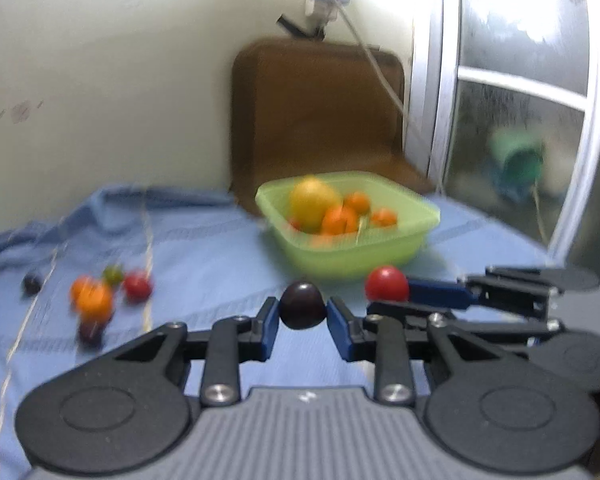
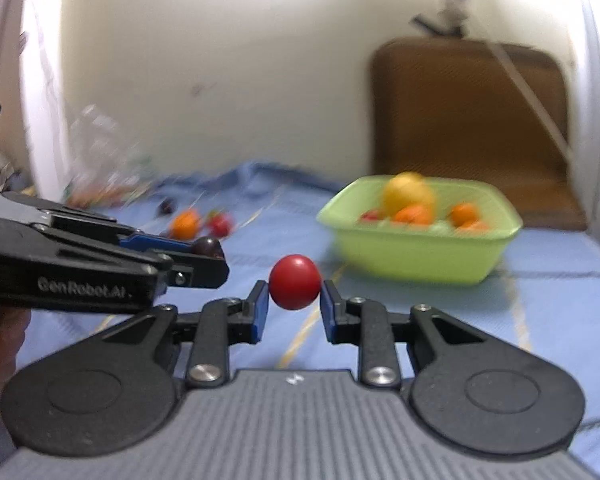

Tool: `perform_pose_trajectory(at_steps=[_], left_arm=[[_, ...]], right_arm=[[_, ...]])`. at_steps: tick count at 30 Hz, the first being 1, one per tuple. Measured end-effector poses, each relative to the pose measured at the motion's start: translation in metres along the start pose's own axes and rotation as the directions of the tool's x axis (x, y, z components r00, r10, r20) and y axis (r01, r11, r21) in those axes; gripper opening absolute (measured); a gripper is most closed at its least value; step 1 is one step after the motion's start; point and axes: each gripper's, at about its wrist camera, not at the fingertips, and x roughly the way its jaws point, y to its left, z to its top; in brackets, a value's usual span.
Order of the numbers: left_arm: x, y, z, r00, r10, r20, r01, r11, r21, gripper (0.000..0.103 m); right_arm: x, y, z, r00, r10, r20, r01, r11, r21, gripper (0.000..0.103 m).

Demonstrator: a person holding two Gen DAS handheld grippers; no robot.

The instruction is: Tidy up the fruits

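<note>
The left tool point(image 1: 303, 312) held a dark plum point(image 1: 302, 305) and the right tool point(image 2: 294, 294) a red fruit point(image 2: 294, 281), both clamped. Best to carry each above the green basin's point(image 1: 380, 256) near rim at centre frame before releasing; the blue cloth point(image 1: 204, 248) between lay open.

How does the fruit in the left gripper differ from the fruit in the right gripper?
Colour: the dark fruit is deep purple, almost black; the red fruit is bright red. Holder: the left gripper holds the dark fruit, the right gripper the red fruit. Both are small, round, smooth, and clamped between blue pads.
</note>
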Motion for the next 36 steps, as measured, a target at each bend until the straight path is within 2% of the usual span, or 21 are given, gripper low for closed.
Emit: perform_pose_trajectory(at_steps=[5,9,11,14,15,16,20,23,26,28,30,33,35,36], left_arm=[[0.056,-0.007,0.039,0.999,-0.038,-0.001,0.037,0.998,-0.046,0.027],[0.094,-0.011,0.052,0.999,-0.028,-0.029,0.027,0.999,-0.042,0.028],[0.111,-0.014,0.054,0.999,-0.007,-0.051,0.005,0.999,-0.035,0.028],[0.126,-0.012,0.053,0.997,0.008,-0.072,-0.011,0.999,-0.035,0.032],[0.127,-0.01,0.053,0.997,0.011,-0.074,-0.014,0.999,-0.04,0.04],[0.128,-0.008,0.052,0.997,0.011,-0.075,-0.015,0.999,-0.047,0.042],[0.108,0.008,0.049,0.999,-0.017,-0.044,0.013,0.996,-0.093,0.04],[0.069,0.031,0.043,1.0,-0.024,0.017,0.026,0.989,-0.145,0.042],[0.029,0.063,0.017,0.999,0.011,0.037,-0.004,0.983,-0.185,0.042],[0.008,0.086,-0.006,0.995,0.097,-0.001,-0.095,0.978,-0.186,0.042],[-0.007,0.111,-0.032,0.976,0.21,-0.064,-0.218,0.96,-0.179,0.042],[-0.018,0.149,-0.058,0.935,0.32,-0.156,-0.348,0.913,-0.211,0.041],[-0.022,0.166,-0.064,0.915,0.363,-0.175,-0.396,0.89,-0.228,0.041],[-0.022,0.171,-0.063,0.916,0.363,-0.169,-0.395,0.887,-0.24,0.042]], right_arm=[[0.018,-0.045,0.022,0.994,-0.101,0.048,0.099,0.994,0.048,0.031],[0.039,-0.074,0.03,0.983,-0.179,0.036,0.176,0.982,0.071,0.031],[0.045,-0.085,0.029,0.979,-0.2,0.042,0.195,0.975,0.103,0.032],[0.044,-0.09,0.026,0.978,-0.2,0.061,0.191,0.973,0.131,0.04],[0.042,-0.09,0.025,0.975,-0.211,0.074,0.2,0.971,0.129,0.044],[0.04,-0.092,0.024,0.972,-0.22,0.081,0.208,0.969,0.132,0.046],[0.036,-0.095,0.023,0.97,-0.214,0.114,0.194,0.967,0.162,0.046],[0.031,-0.092,0.022,0.966,-0.213,0.148,0.191,0.97,0.148,0.046],[0.029,-0.085,0.022,0.977,-0.16,0.144,0.141,0.98,0.137,0.046],[0.029,-0.075,0.024,0.989,-0.092,0.114,0.078,0.989,0.127,0.046],[0.031,-0.06,0.024,0.998,0.012,0.06,-0.019,0.993,0.115,0.046],[0.038,-0.025,0.023,0.993,0.118,-0.017,-0.117,0.992,0.047,0.046],[0.048,0.006,0.021,0.984,0.167,-0.069,-0.168,0.986,-0.011,0.046],[0.054,0.019,0.021,0.977,0.191,-0.092,-0.195,0.98,-0.032,0.046]])
